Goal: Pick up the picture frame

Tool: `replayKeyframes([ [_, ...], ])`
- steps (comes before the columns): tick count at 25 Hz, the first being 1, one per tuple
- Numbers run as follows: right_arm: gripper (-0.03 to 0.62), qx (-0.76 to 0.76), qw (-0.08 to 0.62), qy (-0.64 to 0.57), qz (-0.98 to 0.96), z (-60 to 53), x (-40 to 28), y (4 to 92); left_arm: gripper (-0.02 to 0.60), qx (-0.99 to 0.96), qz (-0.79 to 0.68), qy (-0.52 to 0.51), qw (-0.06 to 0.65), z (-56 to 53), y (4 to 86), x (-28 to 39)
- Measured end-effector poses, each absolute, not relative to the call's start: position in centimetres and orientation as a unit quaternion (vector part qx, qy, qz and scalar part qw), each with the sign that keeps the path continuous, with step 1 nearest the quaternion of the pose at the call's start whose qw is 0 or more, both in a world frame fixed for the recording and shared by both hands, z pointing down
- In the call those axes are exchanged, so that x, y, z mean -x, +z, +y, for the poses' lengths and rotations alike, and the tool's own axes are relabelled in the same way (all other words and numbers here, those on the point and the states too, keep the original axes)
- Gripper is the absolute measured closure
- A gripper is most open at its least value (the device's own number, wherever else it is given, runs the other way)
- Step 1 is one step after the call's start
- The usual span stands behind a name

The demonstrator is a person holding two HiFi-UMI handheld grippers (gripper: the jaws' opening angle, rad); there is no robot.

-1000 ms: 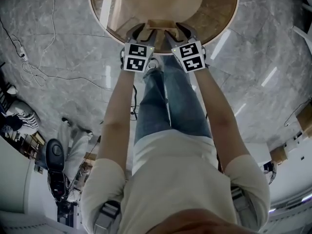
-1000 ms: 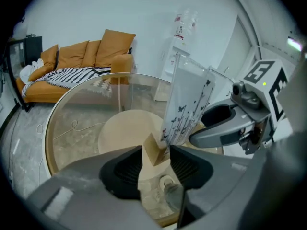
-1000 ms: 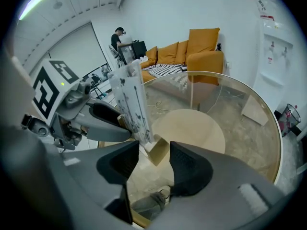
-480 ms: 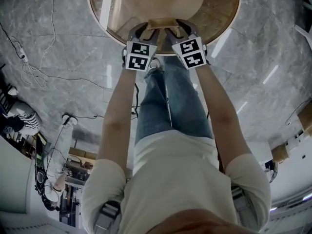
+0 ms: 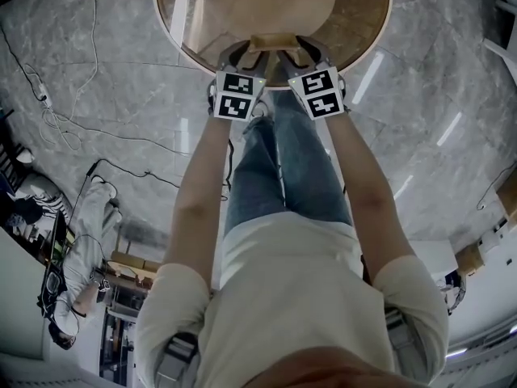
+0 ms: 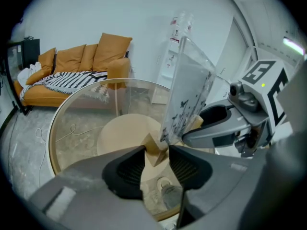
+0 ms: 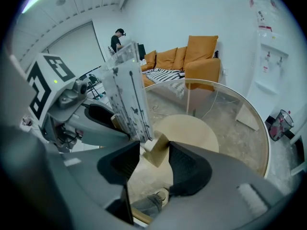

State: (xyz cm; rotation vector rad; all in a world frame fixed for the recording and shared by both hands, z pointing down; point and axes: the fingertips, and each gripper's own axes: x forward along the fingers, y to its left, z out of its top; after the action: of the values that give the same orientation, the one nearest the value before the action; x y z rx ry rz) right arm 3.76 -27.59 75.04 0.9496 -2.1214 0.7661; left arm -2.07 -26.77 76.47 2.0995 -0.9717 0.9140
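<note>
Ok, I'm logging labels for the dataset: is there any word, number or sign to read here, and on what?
No text can be read.
picture frame: butterfly and stem drawings only, no words.
marker cubes: black-and-white square patterns, no letters.
wall panel: red print, too blurred to read.

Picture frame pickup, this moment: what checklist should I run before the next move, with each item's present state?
1. Hold of the left gripper on one end of the light wooden base of the clear acrylic picture frame: ok; its jaws have just been closing, with the base end between the pads.
2. Hold of the right gripper on the other end: ok.
3. Grippers side by side, even: ok.
4. Panel standing up from the base: ok.
5. Base lifted off the round glass table: cannot tell.
</note>
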Motion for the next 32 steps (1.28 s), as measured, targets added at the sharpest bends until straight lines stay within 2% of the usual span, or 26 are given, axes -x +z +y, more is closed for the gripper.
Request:
replayKeyframes([
  [32,0.408,-0.426,0.295,0.192,-0.833,-13.3,-0.2,54.2,0.423,-0.830,-0.396,0.294,0.261,-12.9,56.1,5.6],
])
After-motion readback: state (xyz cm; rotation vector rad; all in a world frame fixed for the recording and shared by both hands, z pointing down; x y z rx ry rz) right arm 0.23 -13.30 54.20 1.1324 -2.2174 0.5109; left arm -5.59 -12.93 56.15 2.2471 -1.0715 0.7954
